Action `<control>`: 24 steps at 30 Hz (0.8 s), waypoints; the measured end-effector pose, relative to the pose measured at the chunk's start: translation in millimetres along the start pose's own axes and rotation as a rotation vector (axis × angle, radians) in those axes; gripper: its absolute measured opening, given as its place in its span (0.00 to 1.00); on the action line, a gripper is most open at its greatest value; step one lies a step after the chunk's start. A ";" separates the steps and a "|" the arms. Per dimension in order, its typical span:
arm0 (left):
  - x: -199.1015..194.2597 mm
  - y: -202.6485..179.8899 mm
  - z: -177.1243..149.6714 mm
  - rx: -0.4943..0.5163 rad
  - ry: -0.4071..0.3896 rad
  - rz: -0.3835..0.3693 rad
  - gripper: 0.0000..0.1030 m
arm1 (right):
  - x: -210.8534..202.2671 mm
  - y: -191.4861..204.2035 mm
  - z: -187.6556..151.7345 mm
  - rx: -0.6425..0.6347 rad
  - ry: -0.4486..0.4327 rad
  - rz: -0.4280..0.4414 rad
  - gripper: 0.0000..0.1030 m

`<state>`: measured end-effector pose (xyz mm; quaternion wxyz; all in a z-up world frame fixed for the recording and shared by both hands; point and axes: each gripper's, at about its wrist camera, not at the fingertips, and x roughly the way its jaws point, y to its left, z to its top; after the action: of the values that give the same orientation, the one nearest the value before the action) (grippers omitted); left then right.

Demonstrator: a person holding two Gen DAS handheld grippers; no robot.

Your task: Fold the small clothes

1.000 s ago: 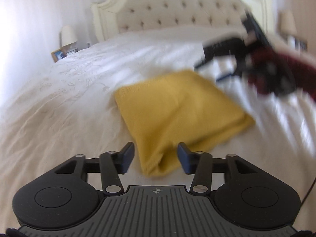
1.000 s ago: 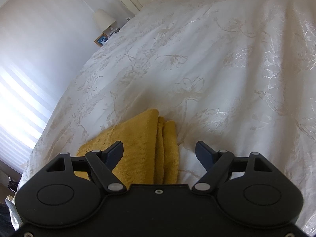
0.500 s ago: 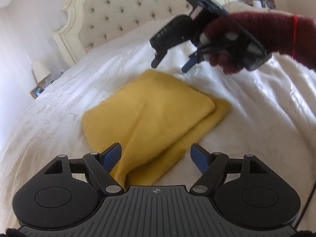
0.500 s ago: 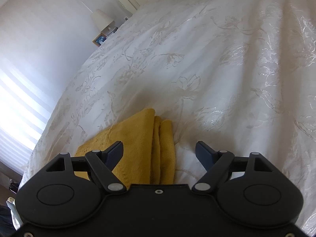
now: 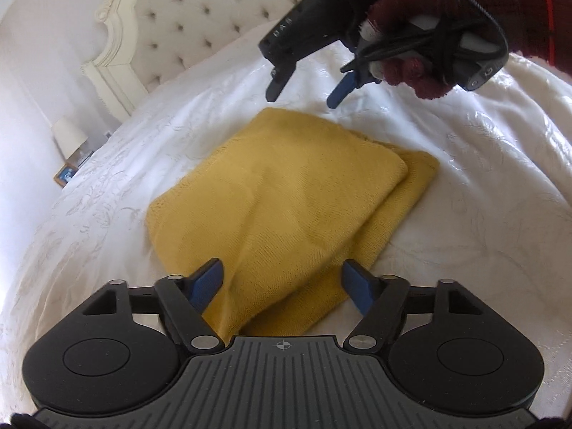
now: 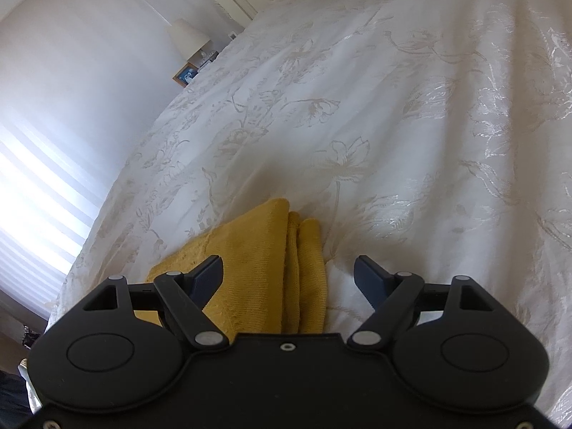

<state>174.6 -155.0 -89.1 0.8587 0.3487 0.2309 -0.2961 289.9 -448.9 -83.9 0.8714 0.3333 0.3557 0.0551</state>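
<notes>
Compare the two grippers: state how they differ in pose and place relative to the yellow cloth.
The left gripper sits low at the cloth's near edge; the right gripper hangs above its far corner. The left straddles a raised fold of cloth between its jaws; the right has only air between them. The left points along the bed; the right tilts down. Both are open and hold nothing.

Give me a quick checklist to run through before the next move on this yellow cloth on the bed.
1. Left gripper open: ok, jaws wide apart.
2. Right gripper open: ok, nothing between its jaws.
3. Yellow cloth released: ok, it lies on the bed, in neither gripper.
4. Fold neat: not ok, the lower layer sticks out past the top one on the right.
5. Right gripper clear of the cloth: ok, it hovers above the far corner.
6. More clothes waiting: cannot tell.
</notes>
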 end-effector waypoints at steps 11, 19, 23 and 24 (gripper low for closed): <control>6.8 18.6 20.5 -0.136 -0.070 -0.157 0.06 | -0.4 -0.2 0.5 0.005 -0.003 0.001 0.80; -4.2 1.9 4.3 -0.134 -0.046 -0.236 0.04 | -0.2 -3.7 1.6 0.020 -0.007 -0.003 0.80; 3.9 11.4 1.1 -0.239 -0.012 -0.277 0.10 | 0.4 -1.7 0.6 0.009 0.000 -0.005 0.80; 1.4 12.2 2.8 -0.238 -0.012 -0.286 0.21 | 0.8 -1.7 0.8 0.009 0.000 -0.005 0.80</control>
<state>184.3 -150.4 -82.4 0.8445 0.2065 0.3064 -0.3876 290.8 -450.3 -85.1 0.8700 0.3363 0.3568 0.0513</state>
